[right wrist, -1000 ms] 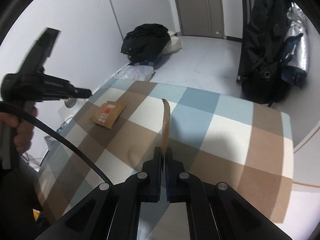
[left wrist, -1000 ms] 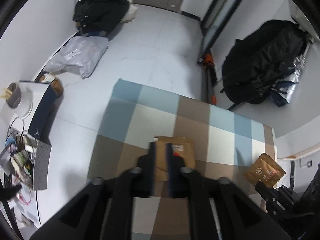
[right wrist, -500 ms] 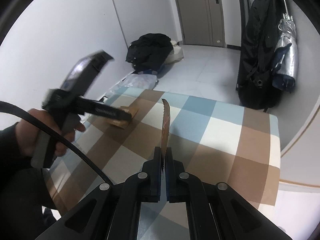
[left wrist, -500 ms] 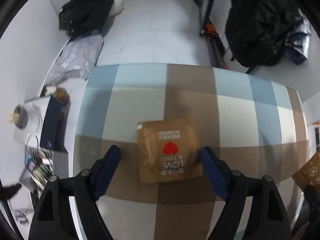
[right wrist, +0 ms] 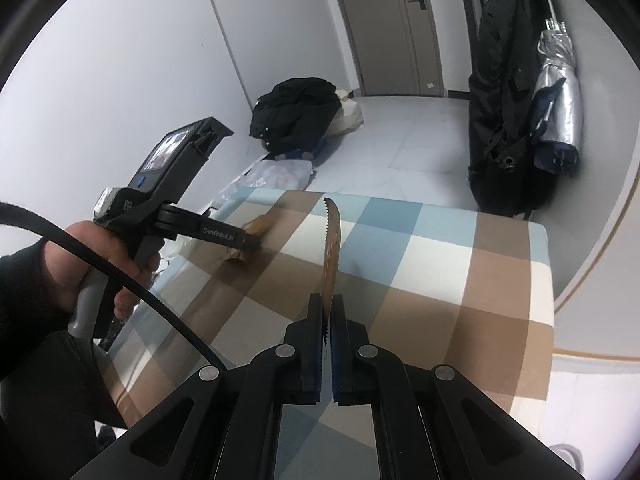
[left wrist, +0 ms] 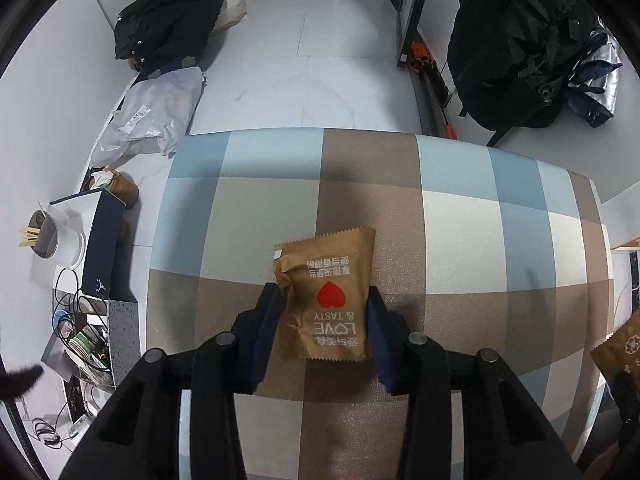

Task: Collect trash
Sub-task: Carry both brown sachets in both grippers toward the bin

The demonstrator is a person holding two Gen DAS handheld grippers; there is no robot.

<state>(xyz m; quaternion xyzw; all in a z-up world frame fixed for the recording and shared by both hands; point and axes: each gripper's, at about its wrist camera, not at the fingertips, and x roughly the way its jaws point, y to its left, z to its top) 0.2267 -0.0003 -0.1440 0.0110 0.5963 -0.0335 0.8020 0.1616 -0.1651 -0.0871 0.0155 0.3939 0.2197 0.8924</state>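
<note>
Left wrist view: the left gripper (left wrist: 323, 312) reaches over a checked cloth (left wrist: 460, 216) of blue, brown and cream squares. Its jaws stand narrowed around a brown snack wrapper (left wrist: 326, 296), one blue pad on each side edge of it. The wrapper's left side is creased against the pad; the right pad sits at the wrapper's edge. The wrapper lies flat on the cloth, printed with a red heart and "LOVE & TASTY". A second brown wrapper (left wrist: 618, 346) shows at the right edge of the view, well apart from the first. Beyond the cloth's far edge lies a pale tiled floor (left wrist: 320, 60), with a black coat heap (left wrist: 170, 18) and a white plastic bag (left wrist: 154, 120) to the cloth's far left, and a black bag (left wrist: 516, 52) to its far right.

Right wrist view: the right gripper (right wrist: 327, 320) has its jaws pressed tight on the second wrapper (right wrist: 331, 256), which stands edge-on, raised over the cloth (right wrist: 460, 280), its serrated top pointing away. To the left of that wrapper, a hand (right wrist: 80, 264) grips the handle of the left gripper (right wrist: 250, 242), whose tips rest at the first wrapper (right wrist: 260, 226) on the cloth.
</note>
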